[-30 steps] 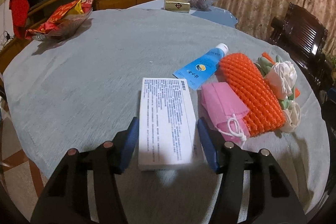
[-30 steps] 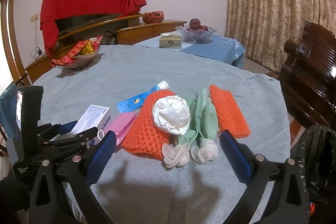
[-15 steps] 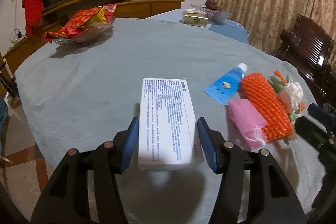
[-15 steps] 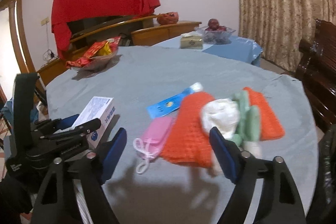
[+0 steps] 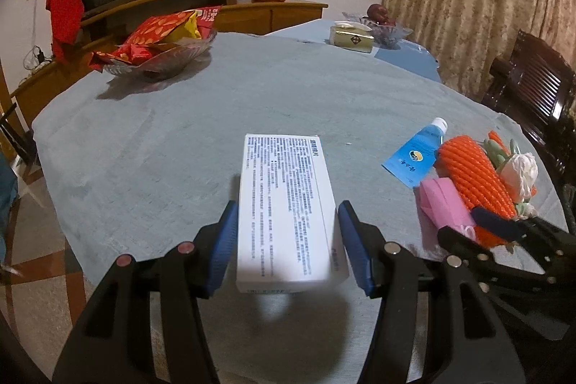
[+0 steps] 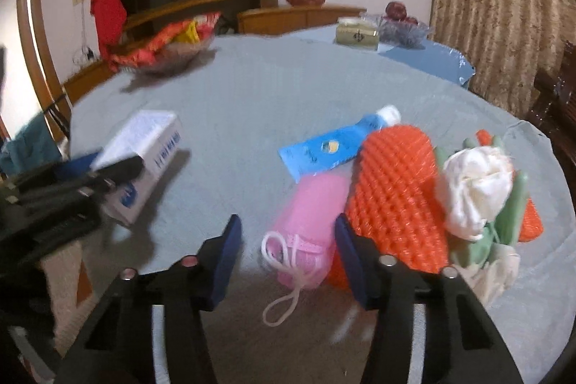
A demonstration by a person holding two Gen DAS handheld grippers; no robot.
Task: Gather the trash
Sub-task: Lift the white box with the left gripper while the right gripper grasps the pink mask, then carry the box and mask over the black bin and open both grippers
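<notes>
My left gripper point(image 5: 288, 240) is shut on a white printed box point(image 5: 284, 197), held just above the grey tablecloth point(image 5: 180, 139) with its shadow beneath; the right wrist view shows that box point(image 6: 151, 146) at the left. My right gripper point(image 6: 288, 236) hangs low over a pink face mask point(image 6: 309, 211), its jaws closing with the mask between them. The left pad stands clear of the mask. Beside the mask lie a blue tube point(image 6: 331, 146), an orange foam net point(image 6: 396, 189), a crumpled white wad point(image 6: 475, 182) and green foam nets point(image 6: 511, 218).
A glass bowl of red snack packets point(image 5: 158, 53) sits at the far left of the table. A tissue box point(image 5: 351, 38) and a fruit bowl point(image 5: 381, 24) stand on a blue table behind. A dark wooden chair point(image 5: 532, 92) is at the right.
My right gripper moved left and down from over the white wad to the pink mask, and its jaws narrowed. My left gripper carried the box leftwards, away from the pile.
</notes>
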